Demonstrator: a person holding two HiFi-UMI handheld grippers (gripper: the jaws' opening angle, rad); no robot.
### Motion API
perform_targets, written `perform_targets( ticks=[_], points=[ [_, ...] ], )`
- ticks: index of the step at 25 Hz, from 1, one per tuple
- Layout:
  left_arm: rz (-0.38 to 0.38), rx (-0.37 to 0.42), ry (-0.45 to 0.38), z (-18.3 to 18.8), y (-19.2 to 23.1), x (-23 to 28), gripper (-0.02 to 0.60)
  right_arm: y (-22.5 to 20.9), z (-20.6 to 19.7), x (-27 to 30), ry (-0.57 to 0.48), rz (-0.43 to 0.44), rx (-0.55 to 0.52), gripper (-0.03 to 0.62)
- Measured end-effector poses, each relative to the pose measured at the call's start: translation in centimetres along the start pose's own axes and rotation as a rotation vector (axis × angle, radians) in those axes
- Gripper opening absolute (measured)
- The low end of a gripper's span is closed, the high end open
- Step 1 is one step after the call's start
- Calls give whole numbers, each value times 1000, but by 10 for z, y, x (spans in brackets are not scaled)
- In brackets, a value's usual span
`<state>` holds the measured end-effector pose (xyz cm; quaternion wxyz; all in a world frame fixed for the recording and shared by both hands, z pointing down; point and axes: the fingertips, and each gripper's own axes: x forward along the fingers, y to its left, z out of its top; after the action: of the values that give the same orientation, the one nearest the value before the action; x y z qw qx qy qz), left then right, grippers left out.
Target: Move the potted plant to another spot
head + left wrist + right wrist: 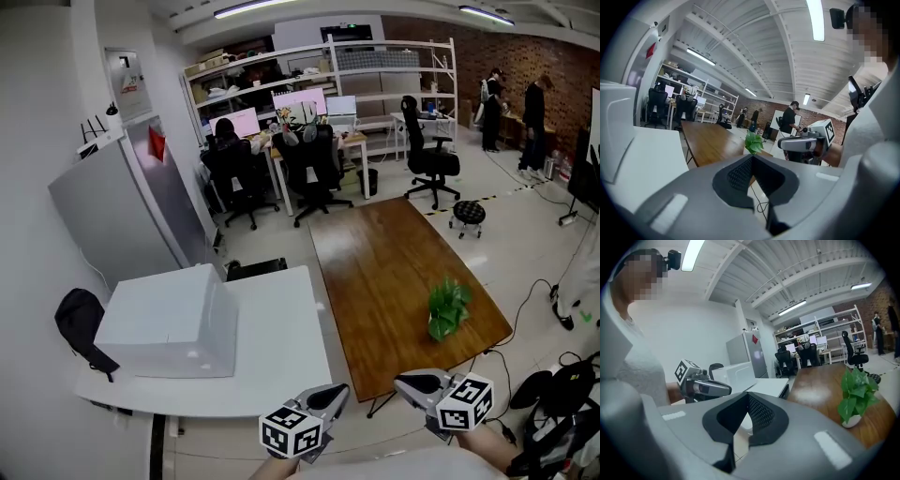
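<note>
A small green potted plant in a white pot stands near the front right corner of the brown wooden table. It also shows in the left gripper view as the plant and in the right gripper view as the plant. Both grippers hover in front of the table's near edge, well short of the plant. My left gripper is shut and empty, its jaws meeting. My right gripper is also shut and empty, jaws closed. The two point roughly toward each other.
A white table with a large white box stands left of the wooden one. A black bag hangs at its left end. A round stool, office chairs and desks lie beyond. Cables run on the floor at right.
</note>
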<state>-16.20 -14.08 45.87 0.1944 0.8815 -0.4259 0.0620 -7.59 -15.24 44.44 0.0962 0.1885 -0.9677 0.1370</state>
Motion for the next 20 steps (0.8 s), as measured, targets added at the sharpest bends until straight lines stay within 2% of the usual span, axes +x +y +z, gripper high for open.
perform_targets(
  ticks=[13, 15, 19, 20],
  points=[
    [-49, 9, 59, 6, -3, 71, -6, -71, -9, -21, 1, -101, -87, 7],
    [-44, 7, 59, 7, 0, 84, -6, -90, -12, -28, 1, -123, -96, 83],
    [-36, -6, 74, 6, 8, 105, -6, -131, -19, -42, -12, -154, -74, 128],
    [-35, -8, 81, 6, 7, 109, -6, -145, -23, -47, -9, -168, -79, 161]
  ],
)
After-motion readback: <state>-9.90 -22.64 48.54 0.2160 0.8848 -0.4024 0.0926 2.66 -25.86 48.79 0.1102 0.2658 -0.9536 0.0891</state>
